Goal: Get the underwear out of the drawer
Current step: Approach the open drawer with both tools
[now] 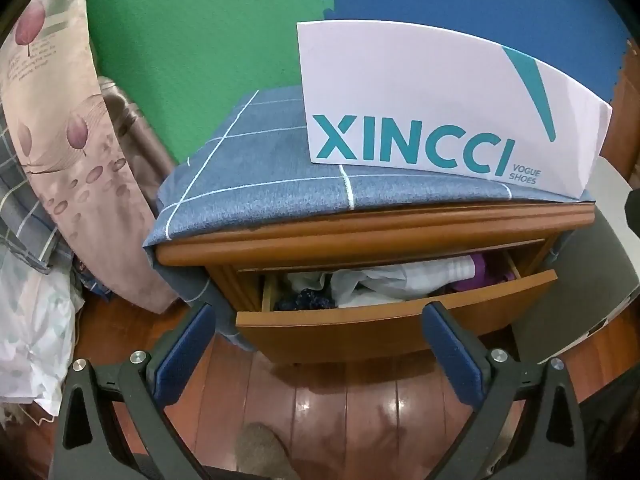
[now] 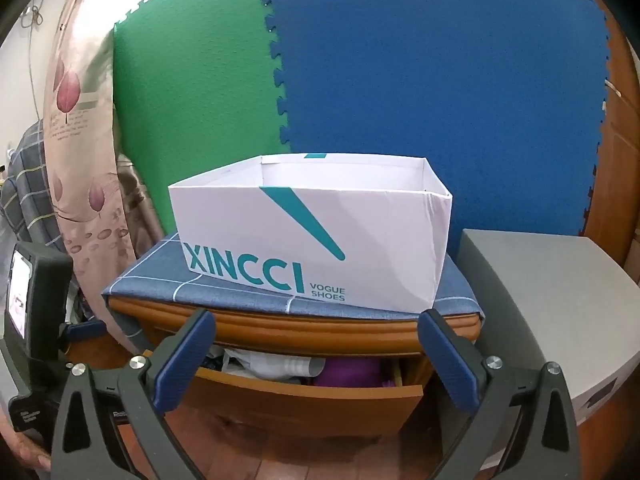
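- While most of the drawer point(image 1: 392, 308) sits under the wooden nightstand's point(image 1: 372, 232) top edge, I see only a strip of its contents, a crumpled heap where I cannot tell which piece is underwear.
- My left claw point(image 1: 318, 354) stands with jaws wide apart, gripping nothing, held in front of the drawer and above the glossy plank floor point(image 1: 320, 400).
- My right claw point(image 2: 316, 360) is likewise spread and bare, its blue-padded fingers point(image 2: 184, 360) framing the drawer front.
- From the left view I make out white cloth point(image 1: 400, 276), a dark dotted piece point(image 1: 306, 300) at the left end and purple fabric point(image 1: 486, 270) at the right; the right view shows the purple more fully.
- Only the right view looks into the white cardboard shoebox point(image 2: 312, 240), open-topped, printed in teal; it rests on a blue grid-lined cloth point(image 2: 160, 276).
- Only the right view shows the grey box point(image 2: 560, 296) clearly.
- Behind, green and blue foam mats point(image 2: 400, 80) interlock by toothed edges.
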Demonstrator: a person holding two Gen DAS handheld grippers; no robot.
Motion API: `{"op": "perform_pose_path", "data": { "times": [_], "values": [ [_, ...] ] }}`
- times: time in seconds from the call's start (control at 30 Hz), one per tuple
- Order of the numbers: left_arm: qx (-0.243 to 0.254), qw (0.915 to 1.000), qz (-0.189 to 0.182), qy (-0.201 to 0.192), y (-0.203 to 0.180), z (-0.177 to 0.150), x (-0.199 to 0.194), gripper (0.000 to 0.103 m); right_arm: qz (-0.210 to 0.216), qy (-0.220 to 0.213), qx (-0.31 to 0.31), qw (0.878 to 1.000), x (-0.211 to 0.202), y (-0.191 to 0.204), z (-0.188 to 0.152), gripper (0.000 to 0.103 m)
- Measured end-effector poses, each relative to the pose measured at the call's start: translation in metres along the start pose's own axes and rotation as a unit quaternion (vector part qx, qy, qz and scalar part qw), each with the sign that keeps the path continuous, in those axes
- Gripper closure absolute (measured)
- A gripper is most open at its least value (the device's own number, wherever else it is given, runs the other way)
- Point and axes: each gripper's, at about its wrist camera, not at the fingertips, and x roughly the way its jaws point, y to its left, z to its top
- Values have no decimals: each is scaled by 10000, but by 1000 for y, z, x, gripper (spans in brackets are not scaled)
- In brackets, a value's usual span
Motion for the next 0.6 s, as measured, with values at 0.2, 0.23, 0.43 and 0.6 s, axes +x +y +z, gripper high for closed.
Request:
{"op": "perform_pose_path", "data": {
  "times": [0.2,0.23,0.43,0.6],
  "values": [
    [16,9999,21,104,-1,1,4,1,177,90,-87,9998,-5,-10,13,0],
    [4,9999,6,132,-1,2,5,1,227,84,-122,9996,-6,-13,17,0],
    [49,9998,11,211,-4,1,9,1,349,-178,-588,9975,-15,-32,33,0],
    [-48,9995,-6,300,-6,0,12,1,239,-48,1,9997,-5,-66,31,0]
  ]
}}
